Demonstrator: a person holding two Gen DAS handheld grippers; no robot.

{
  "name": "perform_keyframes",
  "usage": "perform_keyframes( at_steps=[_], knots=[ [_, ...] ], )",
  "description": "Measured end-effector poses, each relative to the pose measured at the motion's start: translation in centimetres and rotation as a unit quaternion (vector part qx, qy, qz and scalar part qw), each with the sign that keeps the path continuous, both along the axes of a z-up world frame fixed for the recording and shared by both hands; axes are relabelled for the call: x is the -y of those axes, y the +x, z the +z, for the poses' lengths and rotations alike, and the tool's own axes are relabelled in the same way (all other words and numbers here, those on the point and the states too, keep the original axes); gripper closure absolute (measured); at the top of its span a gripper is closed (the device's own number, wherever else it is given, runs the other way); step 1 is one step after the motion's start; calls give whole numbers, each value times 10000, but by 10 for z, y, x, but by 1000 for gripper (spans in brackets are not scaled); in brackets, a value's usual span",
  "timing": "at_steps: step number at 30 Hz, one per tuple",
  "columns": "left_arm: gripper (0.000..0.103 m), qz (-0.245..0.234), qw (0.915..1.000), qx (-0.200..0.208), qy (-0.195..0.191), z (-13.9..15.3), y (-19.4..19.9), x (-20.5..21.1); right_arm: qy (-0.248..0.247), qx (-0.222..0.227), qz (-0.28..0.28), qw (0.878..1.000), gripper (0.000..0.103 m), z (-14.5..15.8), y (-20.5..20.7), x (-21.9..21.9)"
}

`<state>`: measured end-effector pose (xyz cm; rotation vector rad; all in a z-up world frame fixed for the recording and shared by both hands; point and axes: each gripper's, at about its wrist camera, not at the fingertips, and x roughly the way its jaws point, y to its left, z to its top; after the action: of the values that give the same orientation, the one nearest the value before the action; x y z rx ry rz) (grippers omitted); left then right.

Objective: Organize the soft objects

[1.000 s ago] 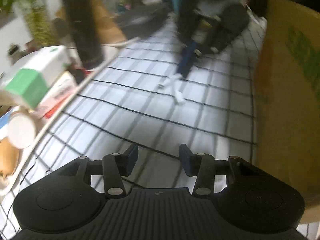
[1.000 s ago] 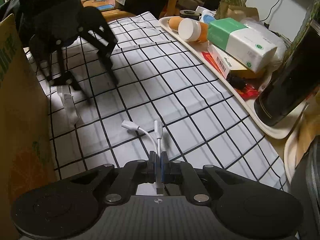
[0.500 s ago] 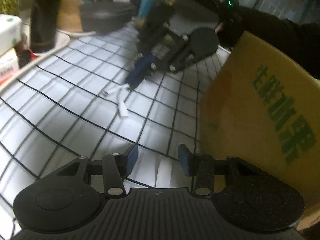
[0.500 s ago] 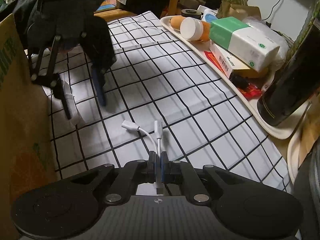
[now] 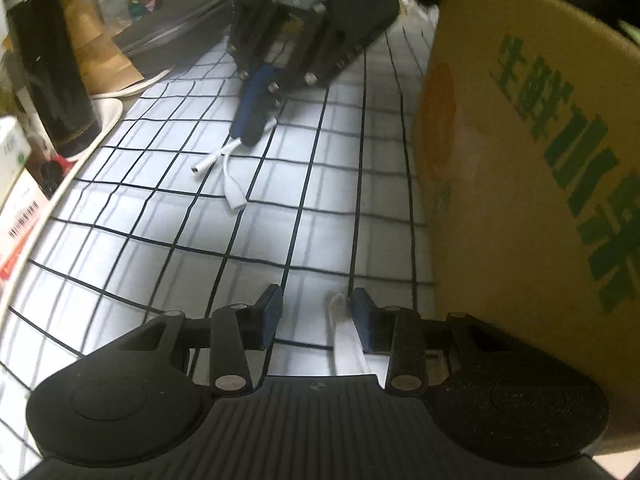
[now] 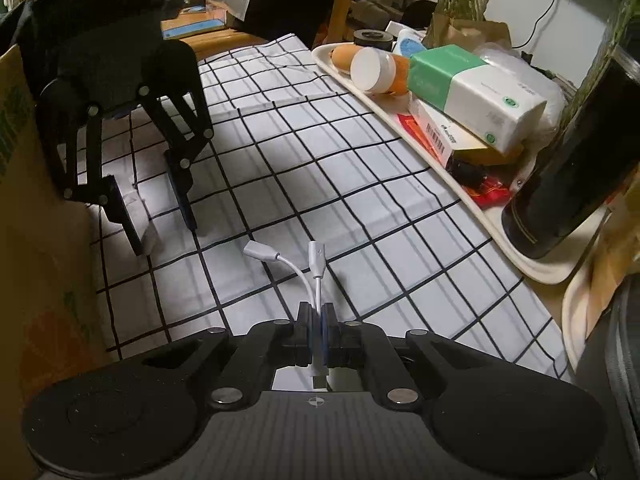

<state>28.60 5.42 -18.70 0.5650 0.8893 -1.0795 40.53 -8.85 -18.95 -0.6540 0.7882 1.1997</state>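
My right gripper (image 6: pixel 317 316) is shut on a short white adapter cable (image 6: pixel 304 268) whose two plug ends lie on the checked cloth; it also shows in the left wrist view (image 5: pixel 224 168), under the right gripper (image 5: pixel 256 120). My left gripper (image 5: pixel 316 314) is open and low over the cloth, beside the cardboard box. A pale translucent strip (image 5: pixel 346 336) lies between its jaws, against the right finger. In the right wrist view the left gripper (image 6: pixel 160 220) straddles that strip (image 6: pixel 138 216).
A yellow cardboard box (image 5: pixel 532 184) stands along one side of the checked cloth (image 6: pixel 360 208). A cream tray (image 6: pixel 460 196) holds a tissue pack (image 6: pixel 476 96), cartons and a white-lidded jar (image 6: pixel 370 70). A tall dark bottle (image 6: pixel 576 168) stands at its end.
My left gripper has moved toward the box and down, so the pale strip now lies between its open jaws. The right gripper has stayed shut on the cable.
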Motion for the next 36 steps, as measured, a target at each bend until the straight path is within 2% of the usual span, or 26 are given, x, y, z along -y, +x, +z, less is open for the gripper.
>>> perform_keyframes(
  at_steps=[5,7,8,9,12,14,17,22,25,26,27,29,30,34,36],
  knots=[
    [66,86,9992,178,359,2,-1,-1,31,63,-4,10000,96,4,-2,2],
    [75,160,9989,175,394,3,-2,-5,46,74,-5,10000,96,5,-3,3],
    [86,206,9987,205,411,4,-3,-6,45,87,-13,10000,96,6,-3,4],
    [93,262,9982,279,452,4,-4,-7,41,107,-23,9999,96,6,-3,4],
    [99,389,9977,340,430,4,-5,-11,50,140,-59,9999,96,9,-4,6],
    [100,488,9963,520,479,5,-7,-13,61,179,-69,9998,96,11,-4,6],
    [100,931,9919,721,482,7,-4,-24,104,225,-90,9997,96,14,-5,7],
    [100,1923,9756,978,405,7,2,-48,183,332,-206,9991,96,24,-8,12],
    [96,2453,9620,1157,324,4,2,-56,257,384,-300,9985,96,31,-9,14],
    [92,2610,9577,1179,282,5,2,-58,272,403,-326,9983,96,32,-10,14],
    [79,2808,9526,1145,246,6,3,-59,282,428,-352,9981,96,35,-11,15],
    [62,3053,9467,1022,141,10,2,-63,310,454,-415,9976,96,39,-13,16],
    [57,3163,9437,967,30,13,1,-64,312,464,-438,9975,96,41,-15,17],
    [57,3526,9330,627,-364,23,-2,-67,361,532,-582,9962,96,51,-21,24],
    [57,3693,9272,517,-354,24,-4,-68,402,593,-679,9951,96,57,-24,29]
  ],
)
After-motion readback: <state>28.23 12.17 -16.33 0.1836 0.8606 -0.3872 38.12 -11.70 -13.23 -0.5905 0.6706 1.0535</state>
